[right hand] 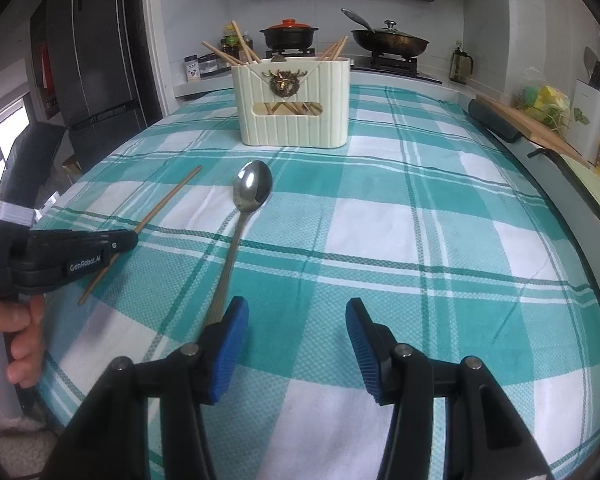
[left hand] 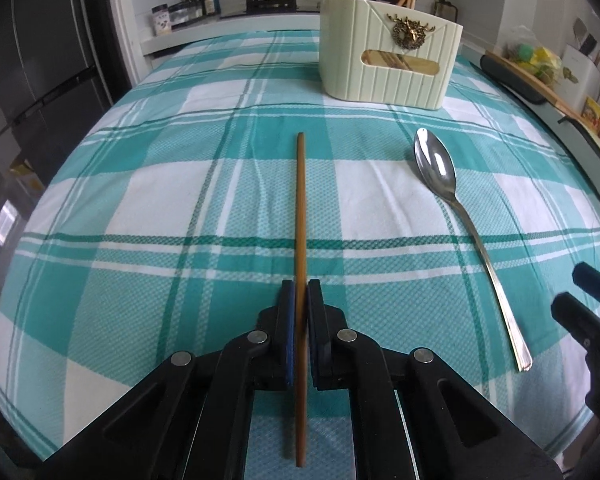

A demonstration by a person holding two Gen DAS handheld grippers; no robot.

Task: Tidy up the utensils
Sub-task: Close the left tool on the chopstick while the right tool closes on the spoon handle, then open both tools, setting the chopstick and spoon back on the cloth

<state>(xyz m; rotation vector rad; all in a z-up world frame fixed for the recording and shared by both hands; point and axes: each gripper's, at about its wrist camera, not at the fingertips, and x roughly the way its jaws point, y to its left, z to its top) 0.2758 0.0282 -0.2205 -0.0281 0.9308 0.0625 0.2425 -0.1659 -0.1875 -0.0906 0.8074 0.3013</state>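
Observation:
My left gripper [left hand: 300, 292] is shut on a wooden chopstick [left hand: 300, 208] that points straight ahead over the checked cloth; it also shows in the right wrist view [right hand: 168, 202], held by the left gripper [right hand: 130, 240]. A metal spoon [left hand: 436, 166] lies on the cloth to its right, bowl towards the cream utensil holder [left hand: 388, 60]. In the right wrist view my right gripper [right hand: 296, 316] is open and empty, with the spoon [right hand: 253, 190] handle running under its left finger [right hand: 230, 344]. The holder [right hand: 294, 104] stands farther back with several chopsticks in it.
The teal and white checked tablecloth [right hand: 420, 240] covers the table. Behind it a stove carries a black pot with a red lid [right hand: 288, 34] and a lidded pan [right hand: 390, 42]. A fridge [right hand: 96, 72] stands at left. A shelf with a cutting board [right hand: 532, 126] runs along the right.

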